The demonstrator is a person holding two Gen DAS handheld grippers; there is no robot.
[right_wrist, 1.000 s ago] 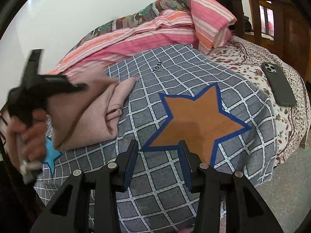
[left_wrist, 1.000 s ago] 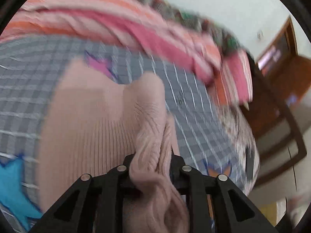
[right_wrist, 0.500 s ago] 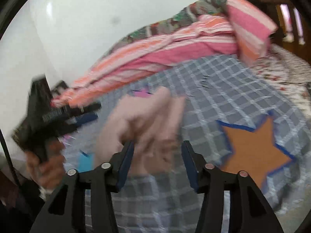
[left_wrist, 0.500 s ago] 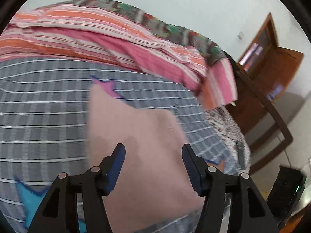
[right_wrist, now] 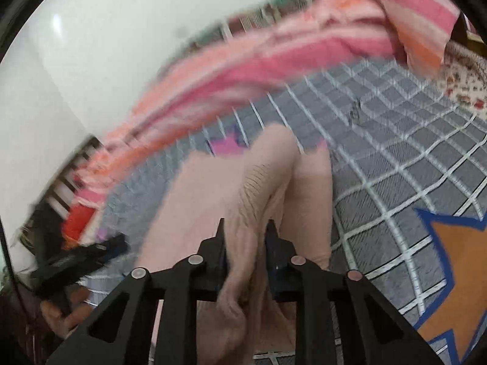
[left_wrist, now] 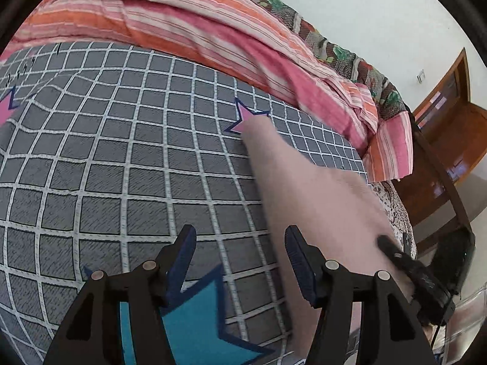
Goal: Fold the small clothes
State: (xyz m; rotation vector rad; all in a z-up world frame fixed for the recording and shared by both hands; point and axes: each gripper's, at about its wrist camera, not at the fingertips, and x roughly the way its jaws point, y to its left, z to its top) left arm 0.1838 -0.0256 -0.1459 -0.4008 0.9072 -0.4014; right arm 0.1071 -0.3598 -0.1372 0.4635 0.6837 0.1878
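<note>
A pale pink knit garment point(right_wrist: 213, 200) lies on the grey checked bedspread point(right_wrist: 395, 140). My right gripper point(right_wrist: 246, 234) is shut on a bunched fold of it, and the ribbed fabric rises between the jaws. In the left wrist view the garment point(left_wrist: 310, 188) lies to the right of my left gripper point(left_wrist: 239, 249), which is open and empty above the bedspread point(left_wrist: 121, 140) and a blue star. The right gripper's body point(left_wrist: 417, 276) shows at that view's lower right. The left gripper point(right_wrist: 82, 258) shows blurred at the right view's lower left.
A striped pink and orange quilt point(left_wrist: 213, 27) is heaped along the far side of the bed against the wall. An orange star point(right_wrist: 456, 267) is printed on the bedspread to the right. A wooden chair frame point(left_wrist: 441, 164) and door stand beyond the bed.
My left gripper let go of the pink garment and drew back to the left, open. My right gripper moved in from the orange star and closed on a fold of the garment.
</note>
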